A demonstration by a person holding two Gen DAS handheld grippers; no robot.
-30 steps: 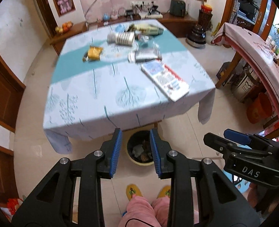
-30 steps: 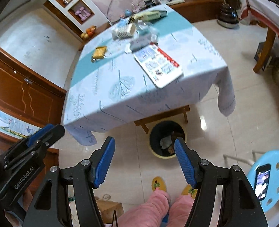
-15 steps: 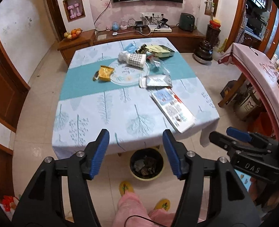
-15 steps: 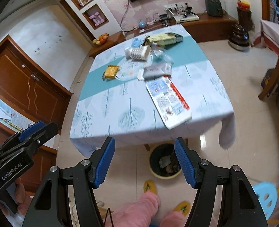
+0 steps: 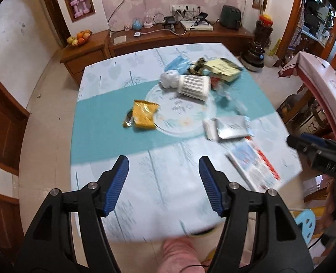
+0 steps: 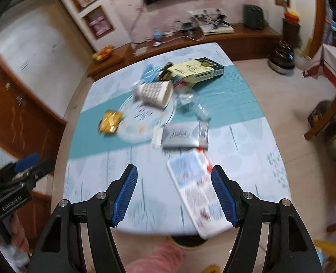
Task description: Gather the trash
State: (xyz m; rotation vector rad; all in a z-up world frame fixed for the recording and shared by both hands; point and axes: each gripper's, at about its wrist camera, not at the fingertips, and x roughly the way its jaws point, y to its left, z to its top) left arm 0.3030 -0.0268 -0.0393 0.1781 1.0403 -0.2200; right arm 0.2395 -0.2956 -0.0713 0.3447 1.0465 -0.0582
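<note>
Trash lies on the blue-cloth table (image 5: 113,132): a yellow snack wrapper (image 5: 143,115) (image 6: 110,121), a striped paper cup (image 5: 194,87) (image 6: 154,92) on its side, a white crumpled wad (image 5: 169,79), a silver packet (image 5: 230,127) (image 6: 182,135), a printed leaflet (image 5: 253,166) (image 6: 195,188) at the near right edge, a yellow-green box (image 5: 222,69) (image 6: 196,69). My left gripper (image 5: 163,187) is open and empty above the near table edge. My right gripper (image 6: 174,194) is open and empty, over the leaflet's left side.
A clear round plate (image 5: 179,111) sits mid-table. The bin rim (image 6: 186,241) peeks out under the near table edge. A wooden sideboard (image 5: 168,38) stands behind the table, a pink-covered table (image 5: 322,79) to the right, a blue stool (image 5: 305,224) near right.
Both grippers have risen and moved forward from over the floor bin to above the table's near edge. The left jaws have opened wider. The bin has dropped almost out of sight.
</note>
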